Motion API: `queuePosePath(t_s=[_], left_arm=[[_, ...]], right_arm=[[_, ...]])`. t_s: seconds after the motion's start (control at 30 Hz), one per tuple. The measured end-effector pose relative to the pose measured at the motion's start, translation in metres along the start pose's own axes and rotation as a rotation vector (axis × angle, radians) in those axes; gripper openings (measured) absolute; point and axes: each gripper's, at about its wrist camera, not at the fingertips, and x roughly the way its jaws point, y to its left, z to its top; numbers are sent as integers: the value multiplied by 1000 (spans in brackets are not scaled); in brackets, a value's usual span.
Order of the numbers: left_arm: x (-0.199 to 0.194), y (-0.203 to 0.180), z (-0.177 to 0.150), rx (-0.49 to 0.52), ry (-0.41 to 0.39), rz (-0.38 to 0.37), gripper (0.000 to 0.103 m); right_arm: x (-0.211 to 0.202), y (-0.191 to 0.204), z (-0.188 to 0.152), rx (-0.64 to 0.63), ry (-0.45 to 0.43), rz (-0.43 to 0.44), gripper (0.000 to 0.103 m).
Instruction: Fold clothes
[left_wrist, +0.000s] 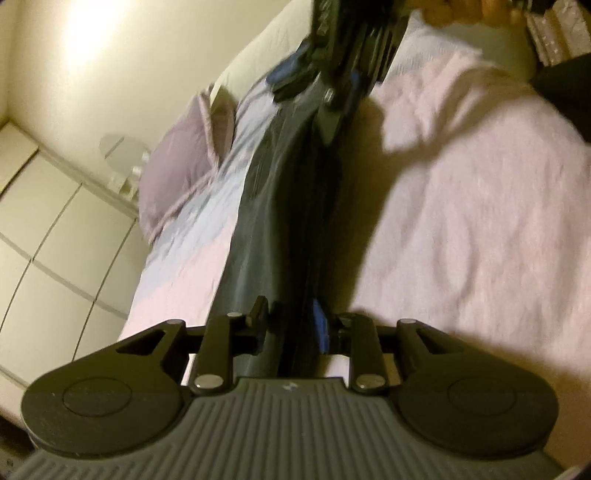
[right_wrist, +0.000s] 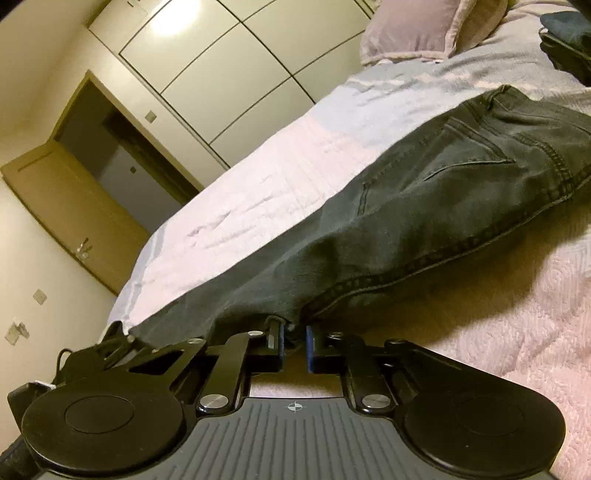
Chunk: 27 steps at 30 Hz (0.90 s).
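Note:
A pair of dark grey jeans (left_wrist: 280, 206) hangs stretched over the bed between my two grippers. In the left wrist view my left gripper (left_wrist: 291, 326) is at the bottom, shut on one end of the jeans, with the cloth running up between its fingers. My right gripper (left_wrist: 325, 92) grips the far end at the top, with a hand (left_wrist: 458, 13) behind it. In the right wrist view my right gripper (right_wrist: 294, 345) is shut on a seamed edge of the jeans (right_wrist: 424, 206). From there the back pocket and waistband spread toward the upper right.
The bed has a pink textured bedspread (left_wrist: 480, 221) and a pale blue sheet (right_wrist: 369, 96), with a lilac pillow (right_wrist: 417, 29) at its head. White wardrobe doors (right_wrist: 229, 62) and an open wooden door (right_wrist: 70, 199) stand beyond. A dark folded item (right_wrist: 569, 33) lies near the pillow.

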Motion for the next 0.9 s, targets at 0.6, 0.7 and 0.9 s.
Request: queuePosePath(t_s=[0.6,0.7,0.9], left_arm=[[-37,39,-108,-77,291,167,43],[-35,36,-112,-30,300,173,51],[-8,33,-111,35,308,190,54]], right_arm=[[-34,5,-50,-1082,55,-439,70],[-25,-21,-43,-1243,116,-532,70],[13,-55,-32,-1522,155,-583,70]])
